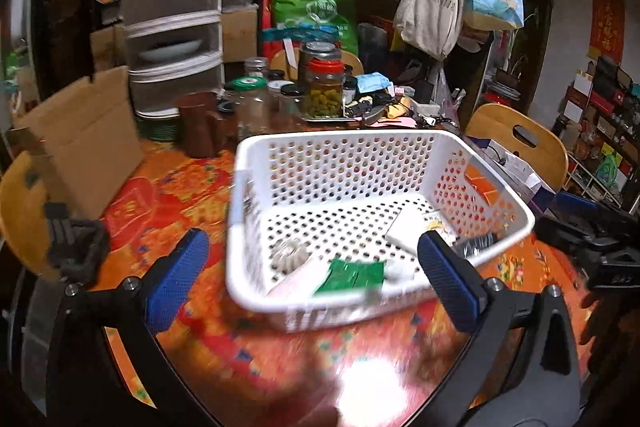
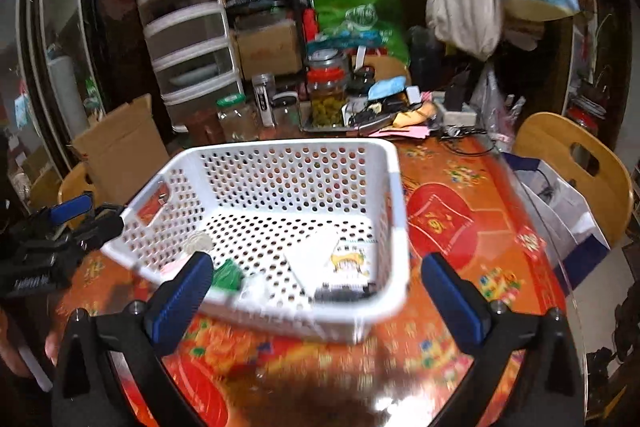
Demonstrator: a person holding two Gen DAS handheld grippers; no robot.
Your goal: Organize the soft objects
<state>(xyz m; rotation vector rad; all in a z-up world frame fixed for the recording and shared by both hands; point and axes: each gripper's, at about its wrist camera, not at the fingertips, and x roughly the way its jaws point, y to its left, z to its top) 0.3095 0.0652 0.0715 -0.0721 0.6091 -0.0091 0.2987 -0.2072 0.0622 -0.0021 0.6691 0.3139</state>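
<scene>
- The white perforated plastic basket (image 1: 360,163) sits on the round table covered in a red-and-orange patterned cloth under glass (image 1: 192,195), directly in front of both tools and near the table's front edge.
- The left gripper (image 1: 312,279) is spread wide with nothing between its blue-padded fingers (image 1: 176,279); they hover just above the table on either side of the basket's near left corner.
- The right gripper (image 2: 318,299) is likewise wide apart and empty, framing the basket's near right corner; its blue pad (image 2: 182,301) overlaps the near rim in that view.
- Several small things already lie on the basket floor: a green foil-like packet (image 1: 352,277), a flat white pad or card (image 1: 412,227), a pale pink strip (image 1: 296,277), a round pale ruffled piece (image 1: 286,255) and a dark crinkled item (image 1: 476,245) in the near right corner. Blur keeps me from saying what each is.
- No loose soft item shows on the cloth around the basket, so I judge the sorting to be late or between picks, with both tools free.
- The next move likely calls for finding another soft thing among the clutter of jars and bags at the table's far side, or pulling back if none is left; reaching over the basket would need clearance above its rim.
- The basket stands upright, mouth facing up. Its long axis appears to run left to right across the view, with the long perforated wall at the far side, though the fisheye bends its outline.
</scene>
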